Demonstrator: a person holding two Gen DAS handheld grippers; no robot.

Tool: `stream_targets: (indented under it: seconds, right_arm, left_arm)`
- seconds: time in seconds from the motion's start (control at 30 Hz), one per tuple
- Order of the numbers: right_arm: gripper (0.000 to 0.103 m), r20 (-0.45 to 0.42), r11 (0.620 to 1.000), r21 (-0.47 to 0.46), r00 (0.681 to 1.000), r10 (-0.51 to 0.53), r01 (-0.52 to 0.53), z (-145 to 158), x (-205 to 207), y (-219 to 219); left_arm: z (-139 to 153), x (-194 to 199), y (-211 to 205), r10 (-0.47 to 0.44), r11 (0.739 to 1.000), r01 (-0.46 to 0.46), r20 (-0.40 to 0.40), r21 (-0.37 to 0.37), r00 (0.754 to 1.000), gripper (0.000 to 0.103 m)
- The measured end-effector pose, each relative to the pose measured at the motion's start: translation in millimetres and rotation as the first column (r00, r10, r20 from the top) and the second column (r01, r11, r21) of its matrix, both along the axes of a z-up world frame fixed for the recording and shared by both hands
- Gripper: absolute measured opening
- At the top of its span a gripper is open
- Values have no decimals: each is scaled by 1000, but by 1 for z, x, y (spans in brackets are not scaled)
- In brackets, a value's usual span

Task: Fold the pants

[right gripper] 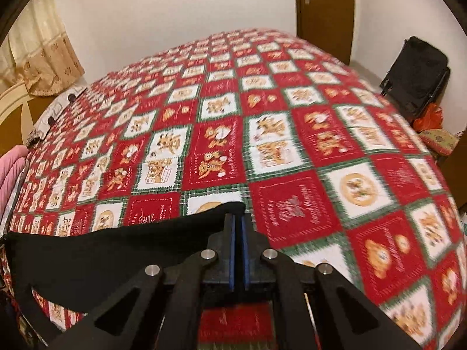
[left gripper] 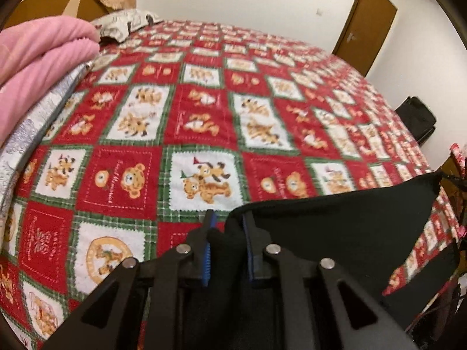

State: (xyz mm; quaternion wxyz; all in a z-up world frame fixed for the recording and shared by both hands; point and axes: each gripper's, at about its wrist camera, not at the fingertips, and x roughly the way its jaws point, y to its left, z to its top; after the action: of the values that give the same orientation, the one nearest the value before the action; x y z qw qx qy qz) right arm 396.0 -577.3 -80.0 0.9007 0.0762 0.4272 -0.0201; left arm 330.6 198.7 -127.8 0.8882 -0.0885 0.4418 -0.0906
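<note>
Black pants [left gripper: 344, 227], plain and matte, hang stretched in a taut band above the near edge of a bed covered by a red, white and green patchwork bedspread [left gripper: 204, 122] printed with cartoon bears. The left claw [left gripper: 226, 224] is clamped on a bunched corner of the cloth, which runs off to its right. The right claw [right gripper: 237, 218], its blue pads pressed nearly together, pinches the opposite corner, the pants [right gripper: 116, 250] trailing away to its left. Pink bedding [left gripper: 43, 58] is heaped at the bed's left side.
</note>
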Motion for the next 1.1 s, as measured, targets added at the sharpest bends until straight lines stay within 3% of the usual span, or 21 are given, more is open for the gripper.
stream_targets:
  seconds: [0.23,0.43,0.63,0.9,1.1]
  right_arm:
    - [3,113,1000,21,993,-18,15,36,-82,-3]
    - [3,157,999,45,987,-25,18,46,-149,-1]
    - [3,159,996,74,986,-52,41,32,-204,-6]
    - [3,141,986,143,984,-110,90,-1,-263,-22]
    - [4,75,988,124,992,-104,94,-28,-292,-19]
  left_arm:
    - [26,-41,3,-20,996,28,109,-80,994,18]
    - [32,-82,8,-41,990,65,176,-129,984,18]
    - [24,-131,18,-63,979,106,236,-173,970,18]
    - [-8,-182,23,-79,971,127,229,-205,970,18]
    - [-47,-195,14,-127,982,147,160,-121,979,18]
